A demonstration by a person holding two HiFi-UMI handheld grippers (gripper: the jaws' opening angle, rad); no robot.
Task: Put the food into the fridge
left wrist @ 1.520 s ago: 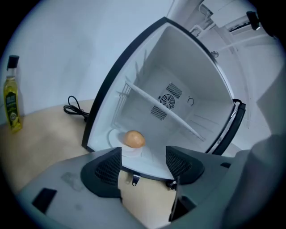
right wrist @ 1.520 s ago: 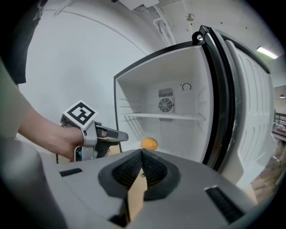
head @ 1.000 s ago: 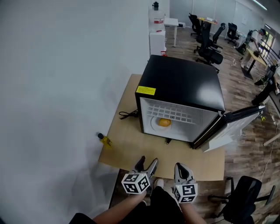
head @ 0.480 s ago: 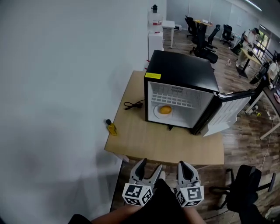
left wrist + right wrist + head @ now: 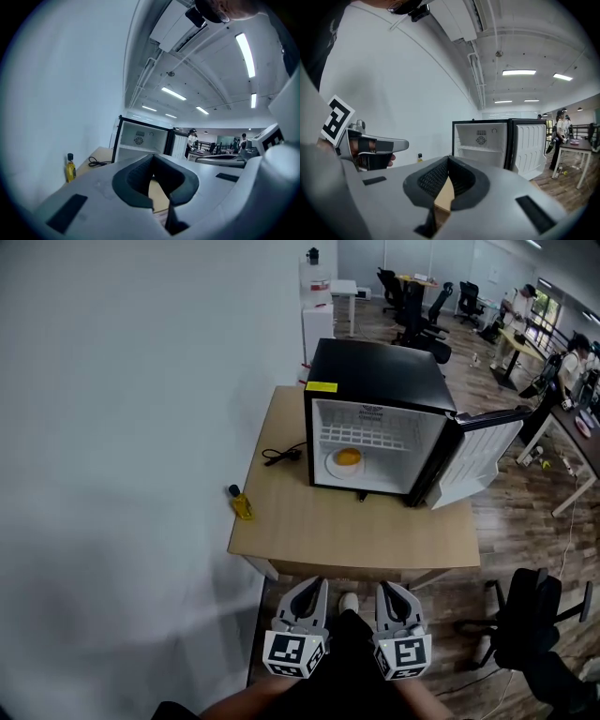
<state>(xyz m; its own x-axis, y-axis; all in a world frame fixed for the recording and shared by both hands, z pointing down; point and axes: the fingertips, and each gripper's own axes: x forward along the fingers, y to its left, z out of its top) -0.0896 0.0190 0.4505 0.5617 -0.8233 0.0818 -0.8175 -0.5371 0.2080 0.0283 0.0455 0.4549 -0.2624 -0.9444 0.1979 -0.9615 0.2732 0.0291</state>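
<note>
A black mini fridge (image 5: 375, 381) stands on the wooden table (image 5: 356, 531) with its door (image 5: 483, 460) swung open to the right. Inside, an orange piece of food (image 5: 348, 457) lies on a white plate (image 5: 330, 467) on the fridge floor. Both grippers hang in front of the table's near edge, well short of the fridge. My left gripper (image 5: 314, 585) is shut with nothing between its jaws. My right gripper (image 5: 389, 589) is shut and empty too. The left gripper view shows the open fridge (image 5: 140, 138) beyond the closed jaws, as does the right gripper view (image 5: 480, 140).
A small yellow bottle (image 5: 241, 504) stands at the table's left edge, and a black cable (image 5: 281, 454) lies left of the fridge. A white wall runs along the left. A black office chair (image 5: 525, 620) sits to the right on the wood floor; desks and people are farther back.
The head view has backed away from the table, and both grippers now sit off its near edge. The left gripper's jaws have gone from open to shut.
</note>
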